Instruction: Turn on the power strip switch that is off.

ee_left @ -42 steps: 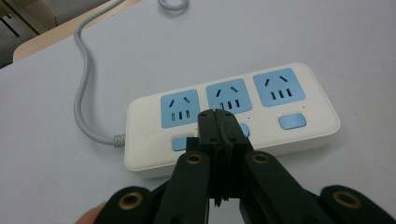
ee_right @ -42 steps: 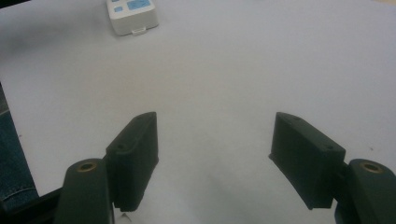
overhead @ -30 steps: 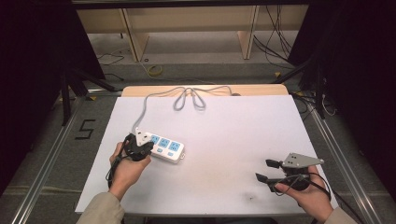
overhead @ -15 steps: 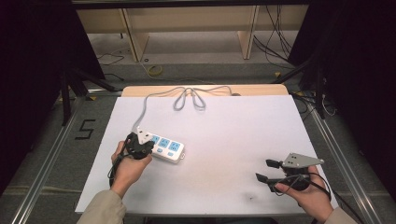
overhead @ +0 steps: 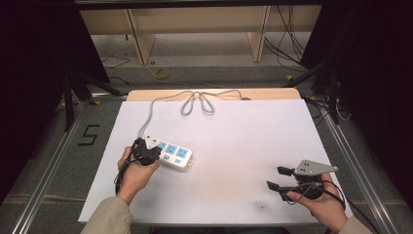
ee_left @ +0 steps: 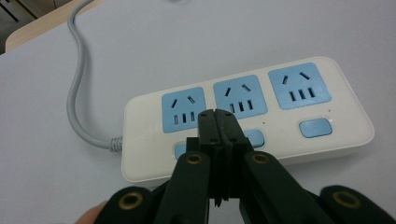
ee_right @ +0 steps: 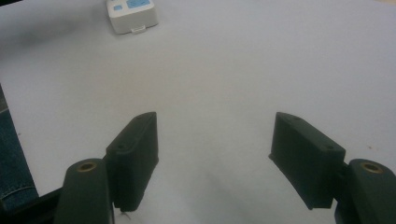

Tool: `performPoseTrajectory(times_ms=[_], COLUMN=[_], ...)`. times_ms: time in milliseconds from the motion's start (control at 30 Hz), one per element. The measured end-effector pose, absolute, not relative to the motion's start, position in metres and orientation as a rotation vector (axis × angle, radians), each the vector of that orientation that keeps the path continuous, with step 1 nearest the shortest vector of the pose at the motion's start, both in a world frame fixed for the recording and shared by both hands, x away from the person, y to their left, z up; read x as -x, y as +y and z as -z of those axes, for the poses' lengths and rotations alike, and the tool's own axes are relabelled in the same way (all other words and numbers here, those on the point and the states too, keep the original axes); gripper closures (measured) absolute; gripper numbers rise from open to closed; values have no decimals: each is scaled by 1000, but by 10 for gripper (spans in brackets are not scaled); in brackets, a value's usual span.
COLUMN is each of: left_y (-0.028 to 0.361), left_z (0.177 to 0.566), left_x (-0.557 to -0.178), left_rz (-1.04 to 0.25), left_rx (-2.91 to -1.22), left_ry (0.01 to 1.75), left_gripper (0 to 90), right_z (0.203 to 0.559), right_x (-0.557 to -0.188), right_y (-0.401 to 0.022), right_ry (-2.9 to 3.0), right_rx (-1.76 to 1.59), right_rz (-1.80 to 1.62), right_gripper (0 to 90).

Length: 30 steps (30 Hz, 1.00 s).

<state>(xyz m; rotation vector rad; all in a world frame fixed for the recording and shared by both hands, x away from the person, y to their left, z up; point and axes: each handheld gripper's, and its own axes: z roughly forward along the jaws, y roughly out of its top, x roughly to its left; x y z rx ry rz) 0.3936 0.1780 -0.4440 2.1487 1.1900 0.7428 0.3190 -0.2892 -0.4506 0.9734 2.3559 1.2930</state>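
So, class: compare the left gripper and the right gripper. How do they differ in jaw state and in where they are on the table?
The left gripper has its jaws shut together; the right gripper has its jaws spread wide with nothing between them. The left gripper's tips sit over the power strip, by its blue switches; the right gripper is over bare white table, well away from the strip. Both have black jaws and are hand-held.

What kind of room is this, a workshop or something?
Probably a lab recording bench: a white table bearing one power strip, metal rails on the floor beside it, loose cables behind, and dark curtains around.
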Motion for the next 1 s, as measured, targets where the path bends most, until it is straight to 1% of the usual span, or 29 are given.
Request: performPoseTrajectory(times_ms=[1000], left_y=[176], left_z=[448], left_x=[-398], left_rz=[-721], left_rx=[-2167], left_ry=[1211], left_gripper=[897], right_z=[451], right_x=[-319], right_y=[-290], right_ry=[2363], right_rx=[-971], right_rz=[-1285], right_gripper=[324])
